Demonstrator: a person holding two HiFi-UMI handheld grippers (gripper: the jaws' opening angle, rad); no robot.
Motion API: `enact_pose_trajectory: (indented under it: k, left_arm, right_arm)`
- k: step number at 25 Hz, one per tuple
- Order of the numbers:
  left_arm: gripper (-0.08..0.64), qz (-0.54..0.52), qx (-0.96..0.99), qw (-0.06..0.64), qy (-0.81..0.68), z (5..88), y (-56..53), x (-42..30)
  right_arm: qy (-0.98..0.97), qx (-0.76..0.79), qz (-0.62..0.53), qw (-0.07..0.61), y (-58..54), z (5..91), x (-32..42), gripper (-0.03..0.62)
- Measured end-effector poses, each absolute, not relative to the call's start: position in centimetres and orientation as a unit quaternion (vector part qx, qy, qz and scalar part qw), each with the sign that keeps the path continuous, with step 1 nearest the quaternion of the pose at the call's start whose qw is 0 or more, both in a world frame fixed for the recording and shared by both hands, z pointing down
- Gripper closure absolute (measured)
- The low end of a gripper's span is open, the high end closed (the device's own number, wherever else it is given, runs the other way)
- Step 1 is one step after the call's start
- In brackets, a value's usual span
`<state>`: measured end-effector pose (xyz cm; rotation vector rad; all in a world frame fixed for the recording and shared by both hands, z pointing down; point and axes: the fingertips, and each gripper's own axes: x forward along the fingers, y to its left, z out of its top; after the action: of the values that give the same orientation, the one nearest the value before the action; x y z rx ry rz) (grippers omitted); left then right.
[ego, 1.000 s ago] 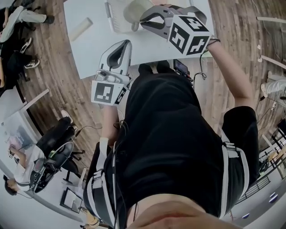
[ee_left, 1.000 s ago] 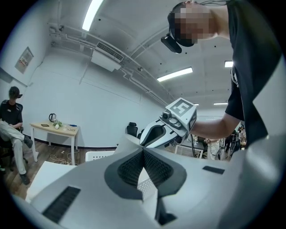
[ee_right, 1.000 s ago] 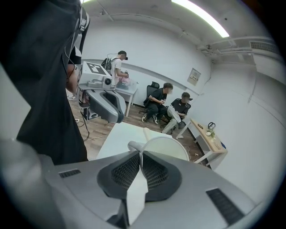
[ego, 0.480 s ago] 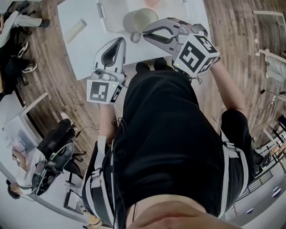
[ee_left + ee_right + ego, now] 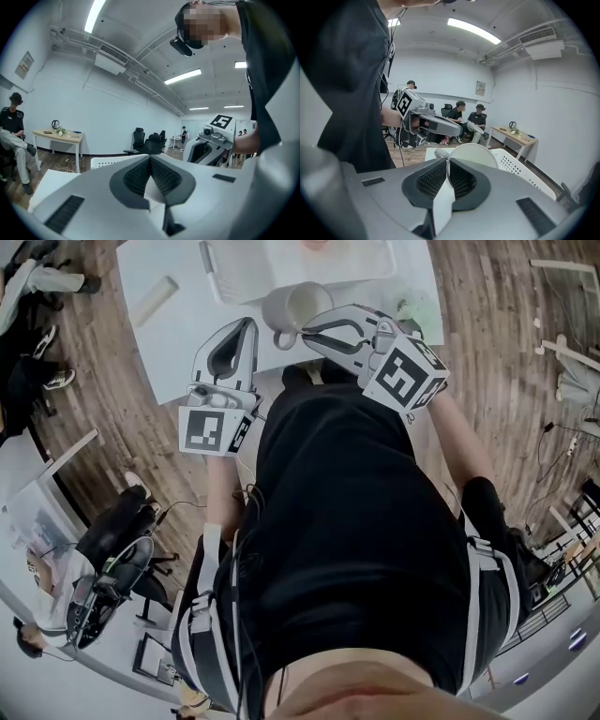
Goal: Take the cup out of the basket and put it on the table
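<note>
Just outside the basket (image 5: 225,277), the right tongs (image 5: 309,334) have carried the cup (image 5: 298,306)

Bright, even light from ceiling strip lamps (image 5: 183,76) (glaring white in both gripper views) leaves only soft shadows and nearly washes out the white table (image 5: 178,334), while every picture bows strongly at its edges.

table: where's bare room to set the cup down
Freest: the white tabletop between the small beige block and the left gripper. Crowded: the near edge below the white perforated basket, where the right gripper holds the pale cup, with a pale green object beside it.
</note>
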<state>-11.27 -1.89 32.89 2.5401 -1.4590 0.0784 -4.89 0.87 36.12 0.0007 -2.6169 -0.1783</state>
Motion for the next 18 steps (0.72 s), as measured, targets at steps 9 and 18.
enact_pose_trajectory:
  k: [9,18]
  left_arm:
    - [0.538,0.034,0.861,0.113,-0.494,34.1,-1.6,-11.8]
    - [0.538,0.036,0.866,0.115,-0.485,34.1,-1.7,-11.2]
  right_arm:
    - [-0.951,-0.001,-0.032,0.309,2.5,42.4,-4.9,0.557]
    - [-0.925,-0.034,-0.016,0.378,3.0,52.4,-4.8,0.557]
